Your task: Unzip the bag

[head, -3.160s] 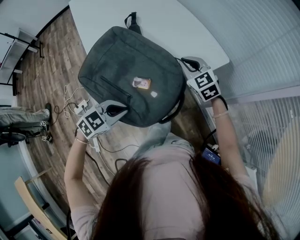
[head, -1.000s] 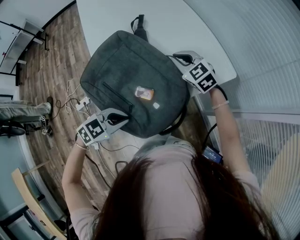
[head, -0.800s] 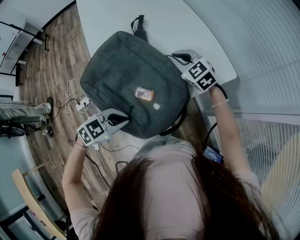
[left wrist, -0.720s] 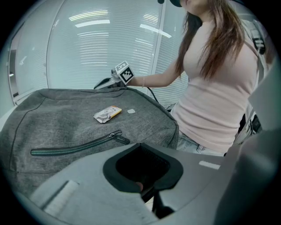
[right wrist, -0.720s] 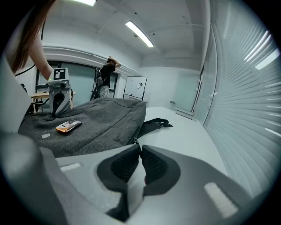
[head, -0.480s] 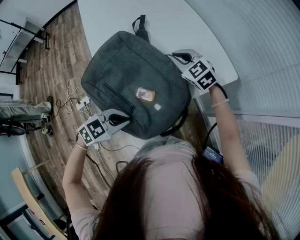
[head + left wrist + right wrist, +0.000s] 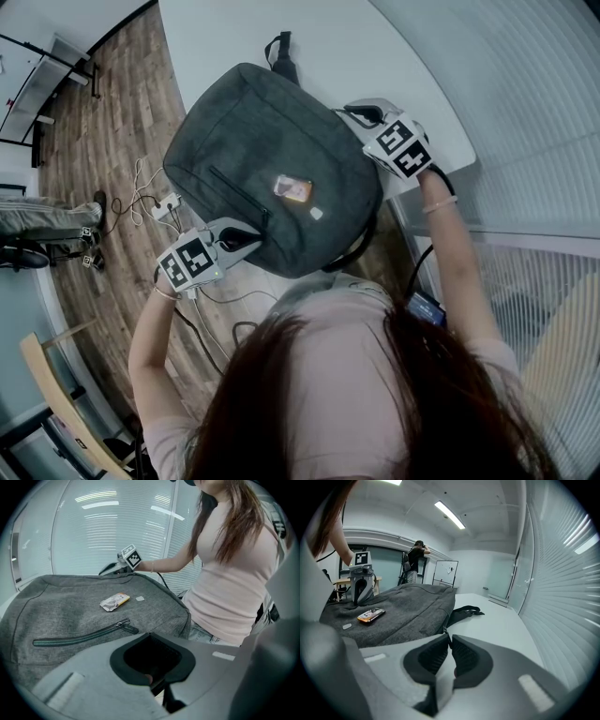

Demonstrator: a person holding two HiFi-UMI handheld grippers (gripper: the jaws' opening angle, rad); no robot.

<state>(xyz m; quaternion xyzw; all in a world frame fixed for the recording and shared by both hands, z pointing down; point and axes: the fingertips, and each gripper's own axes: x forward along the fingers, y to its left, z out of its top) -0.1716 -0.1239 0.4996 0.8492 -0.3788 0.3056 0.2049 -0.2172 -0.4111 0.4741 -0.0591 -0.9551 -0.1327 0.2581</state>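
A grey backpack (image 7: 272, 159) lies flat on the white table (image 7: 375, 56), its near part hanging over the table's edge. Its front pocket zipper (image 7: 79, 637) is closed, and an orange and white tag (image 7: 293, 188) lies on the fabric. My left gripper (image 7: 246, 234) is shut on the bag's near left edge (image 7: 151, 644). My right gripper (image 7: 352, 114) is at the bag's right side. In the right gripper view its pads (image 7: 449, 637) stand almost together, with the main zipper's small pull (image 7: 444, 631) pinched at their tips.
A black carry strap (image 7: 279, 52) lies on the table beyond the bag. Cables and a power strip (image 7: 155, 202) lie on the wood floor at left. Window blinds (image 7: 544, 112) close off the right side. Far back in the room stands a person (image 7: 414, 562).
Since the earliest frame my right gripper has shifted a little farther up the bag's right side. Over the last second neither gripper nor the bag has visibly moved.
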